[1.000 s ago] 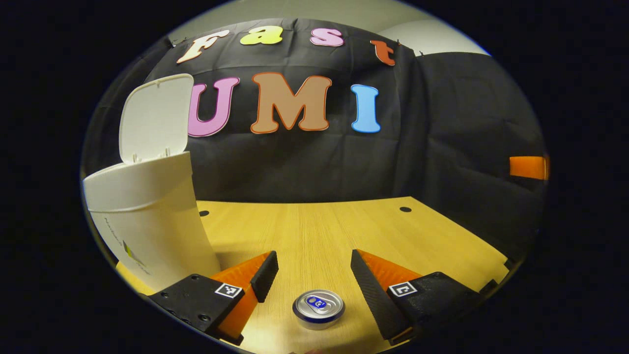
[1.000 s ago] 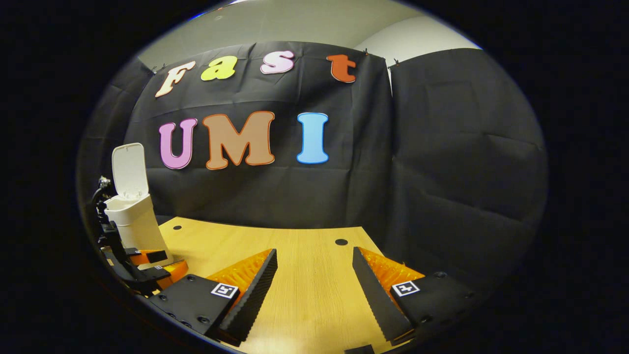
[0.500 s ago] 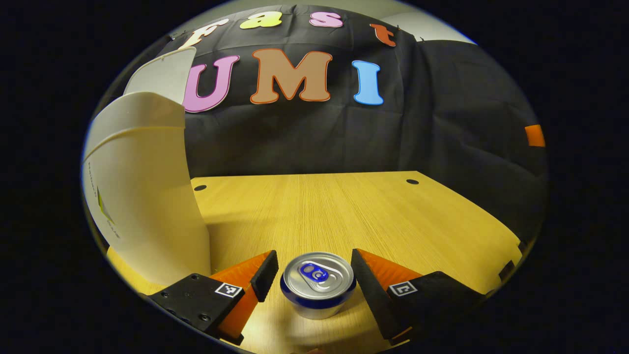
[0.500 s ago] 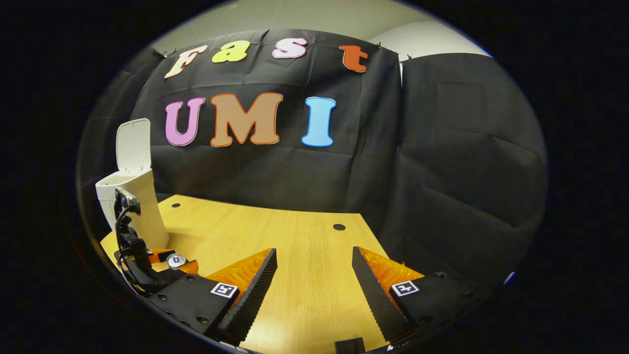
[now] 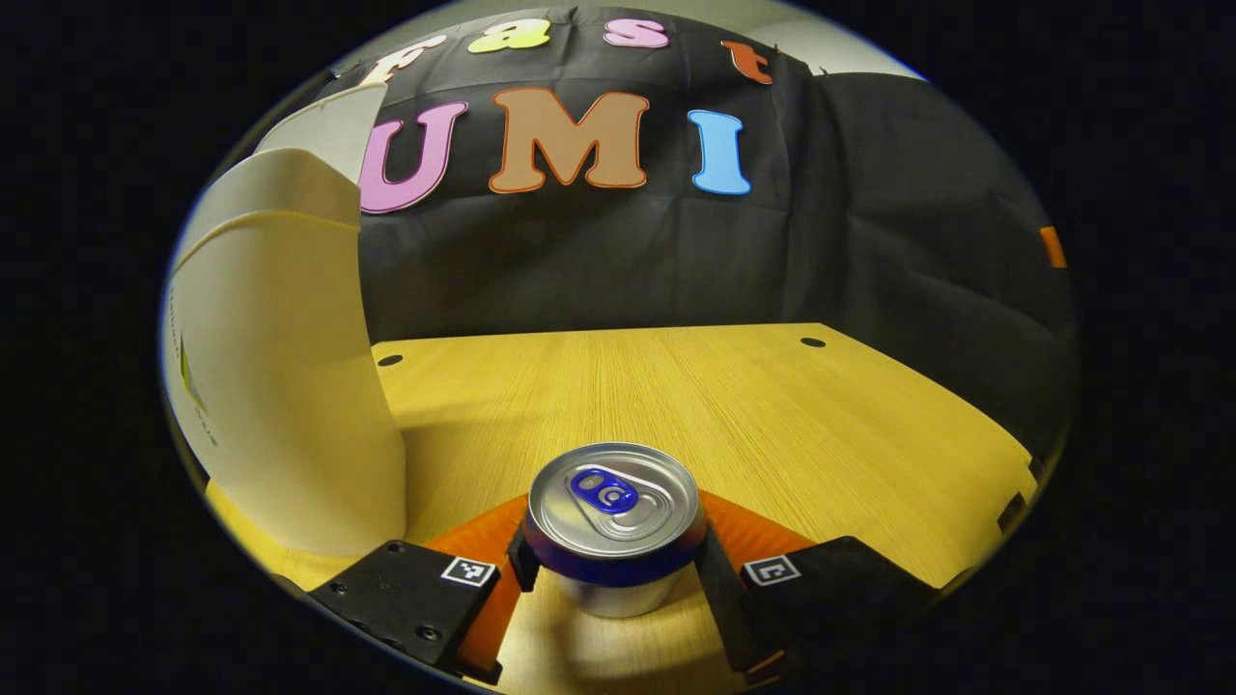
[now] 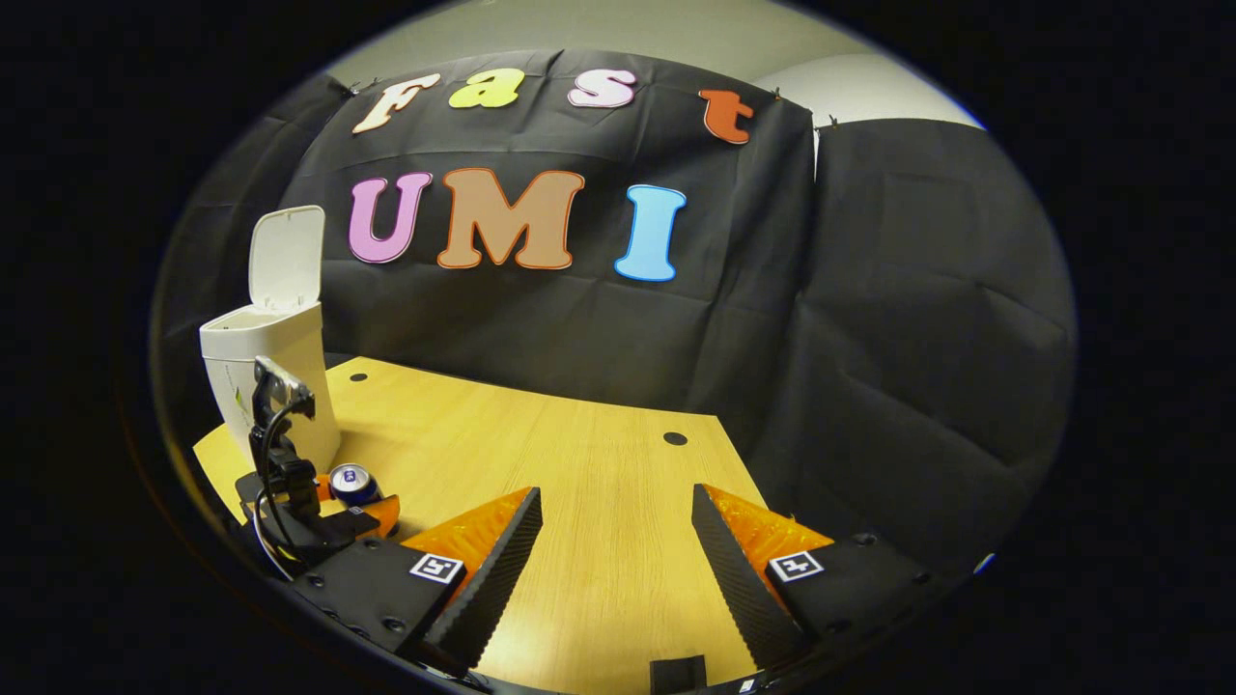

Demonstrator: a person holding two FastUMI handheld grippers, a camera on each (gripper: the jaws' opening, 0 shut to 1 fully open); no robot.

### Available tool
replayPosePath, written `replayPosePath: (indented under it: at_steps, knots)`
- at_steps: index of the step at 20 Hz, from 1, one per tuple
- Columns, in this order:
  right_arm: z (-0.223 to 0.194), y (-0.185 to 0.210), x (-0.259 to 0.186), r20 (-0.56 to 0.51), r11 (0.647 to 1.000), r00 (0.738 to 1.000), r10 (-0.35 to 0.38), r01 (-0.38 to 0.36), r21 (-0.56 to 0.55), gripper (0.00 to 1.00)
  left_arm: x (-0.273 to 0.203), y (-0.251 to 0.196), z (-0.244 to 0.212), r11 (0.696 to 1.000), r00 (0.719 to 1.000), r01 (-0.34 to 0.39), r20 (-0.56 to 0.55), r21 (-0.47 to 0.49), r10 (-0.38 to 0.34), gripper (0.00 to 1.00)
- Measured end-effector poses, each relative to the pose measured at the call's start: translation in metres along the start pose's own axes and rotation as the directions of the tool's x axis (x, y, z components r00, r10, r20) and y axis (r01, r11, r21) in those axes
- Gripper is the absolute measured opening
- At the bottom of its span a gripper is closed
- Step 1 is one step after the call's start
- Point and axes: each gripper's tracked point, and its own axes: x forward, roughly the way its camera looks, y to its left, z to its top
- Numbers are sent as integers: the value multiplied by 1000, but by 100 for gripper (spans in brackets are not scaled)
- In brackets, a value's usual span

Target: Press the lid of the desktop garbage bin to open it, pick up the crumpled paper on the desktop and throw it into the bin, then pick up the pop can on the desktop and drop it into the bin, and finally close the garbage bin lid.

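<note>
— Between the left gripper (image 5: 614, 569) fingers, what is there?
— The can (image 5: 612, 521). Both fingers press on its sides. It stands on the table (image 5: 772, 415), just beside the bin (image 5: 280, 386).
— And the right gripper (image 6: 618, 560)?
— Wide open, holding nothing, well apart from the can.
— What is left?
— The lid (image 6: 285, 256) is up. I see no paper out. The can must go in, then shut the lid.

Can (image 5: 612, 526) upright on desk (image 5: 772, 415), sitting between my left tongs' (image 5: 612, 571) fingers, one on each side, touching it. Bin (image 5: 280, 386) just left of can, lid (image 5: 323, 135) up, wall behind it. In the right gripper view: my right tongs (image 6: 618, 569) over bare desk, well right of bin and can, nothing between fingers.
</note>
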Motion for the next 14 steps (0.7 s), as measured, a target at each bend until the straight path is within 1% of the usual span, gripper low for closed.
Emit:
replayPosePath:
  at_steps: [3, 6, 11, 14]
  knots:
    - [7, 11, 3, 20, 1000, 1000, 23, -24, 19, 99, -9, 7, 41, 1000, 998, 6, 65, 19, -7, 78]
    - [15, 23, 9, 49, 998, 997, 52, -54, 38, 99, -20, 18, 91, 1000, 990, -5, 144, 28, 1, 78]
    - [35, 43, 21, 99, 992, 991, 94, -101, 68, 99, -39, 40, 173, 999, 966, -31, 257, 30, 23, 77]
    - [46, 51, 26, 129, 988, 985, 117, -129, 87, 97, -51, 53, 210, 997, 947, -58, 319, 43, 41, 77]
